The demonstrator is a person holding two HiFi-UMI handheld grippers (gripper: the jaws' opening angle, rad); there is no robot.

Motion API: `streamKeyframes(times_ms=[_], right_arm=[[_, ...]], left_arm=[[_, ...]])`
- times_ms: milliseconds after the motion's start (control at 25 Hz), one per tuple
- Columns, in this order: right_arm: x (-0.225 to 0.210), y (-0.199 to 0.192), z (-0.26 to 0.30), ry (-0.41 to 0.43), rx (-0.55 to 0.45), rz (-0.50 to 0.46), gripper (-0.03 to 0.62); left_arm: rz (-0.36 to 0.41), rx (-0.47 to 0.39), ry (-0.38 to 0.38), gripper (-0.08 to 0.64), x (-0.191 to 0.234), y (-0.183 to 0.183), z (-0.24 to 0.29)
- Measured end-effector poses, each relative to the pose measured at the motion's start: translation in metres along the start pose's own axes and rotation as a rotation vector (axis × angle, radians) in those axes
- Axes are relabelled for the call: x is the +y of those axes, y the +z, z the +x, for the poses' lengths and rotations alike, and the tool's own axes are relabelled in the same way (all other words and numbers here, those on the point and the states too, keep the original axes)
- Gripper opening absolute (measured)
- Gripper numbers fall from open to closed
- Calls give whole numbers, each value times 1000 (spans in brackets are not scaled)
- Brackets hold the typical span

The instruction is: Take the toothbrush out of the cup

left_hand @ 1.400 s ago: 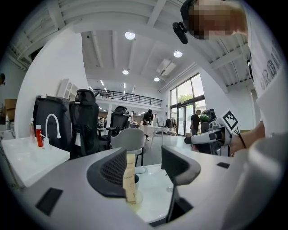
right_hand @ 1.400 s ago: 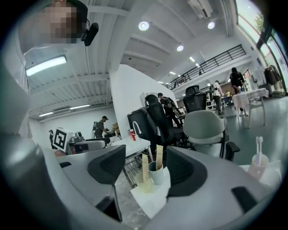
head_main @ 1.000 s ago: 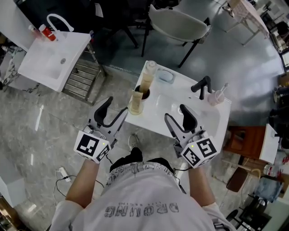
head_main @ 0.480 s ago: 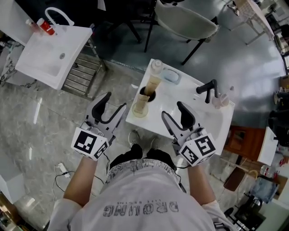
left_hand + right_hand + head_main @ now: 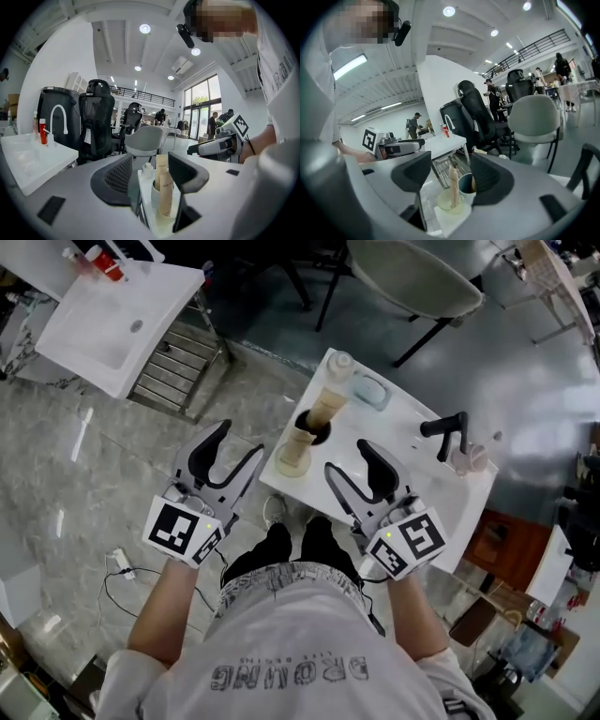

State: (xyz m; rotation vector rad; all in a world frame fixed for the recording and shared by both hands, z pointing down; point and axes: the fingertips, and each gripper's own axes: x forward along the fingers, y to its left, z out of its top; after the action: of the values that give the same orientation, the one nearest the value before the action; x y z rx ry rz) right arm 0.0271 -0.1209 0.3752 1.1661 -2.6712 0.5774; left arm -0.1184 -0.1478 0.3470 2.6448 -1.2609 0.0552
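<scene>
Approach step, nothing gripped yet. L gripper (image 5: 240, 441) jaws spread, empty, just left of the bench (image 5: 433, 480) corner. There a pale cup (image 5: 292, 457) holds a slim beige upright item, prob. the toothbrush (image 5: 453, 185), beside a dark cup (image 5: 310, 425). R gripper (image 5: 347, 457) jaws spread, empty; next it must close on the toothbrush & lift straight up. Vs 1 s ago, R gripper is nearer the cups.

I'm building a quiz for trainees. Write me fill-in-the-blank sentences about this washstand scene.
The left gripper and the right gripper are both ____, not shut.
The faucet on the white basin is coloured ____.
In the head view, the dark cup stands to the ____ of the faucet.
Missing words: open; black; left.
</scene>
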Motion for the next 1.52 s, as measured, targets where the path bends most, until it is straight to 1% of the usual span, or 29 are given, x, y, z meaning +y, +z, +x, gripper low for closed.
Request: streamKeyframes(times_ms=[280, 520, 920, 1520], right_arm=[[-3, -15, 21, 107, 61, -28, 281], [-7, -30, 36, 176, 97, -24, 273], [-12, -48, 56, 247, 146, -24, 268], [-3, -69, 79, 324, 205, -28, 249]], left_arm=[[-23, 19, 84, 245, 1, -14, -1], [-41, 38, 143, 245, 1, -28, -2], [-60, 56, 205, 245, 6, -43, -4], [-92, 70, 262, 245, 14, -61, -14]])
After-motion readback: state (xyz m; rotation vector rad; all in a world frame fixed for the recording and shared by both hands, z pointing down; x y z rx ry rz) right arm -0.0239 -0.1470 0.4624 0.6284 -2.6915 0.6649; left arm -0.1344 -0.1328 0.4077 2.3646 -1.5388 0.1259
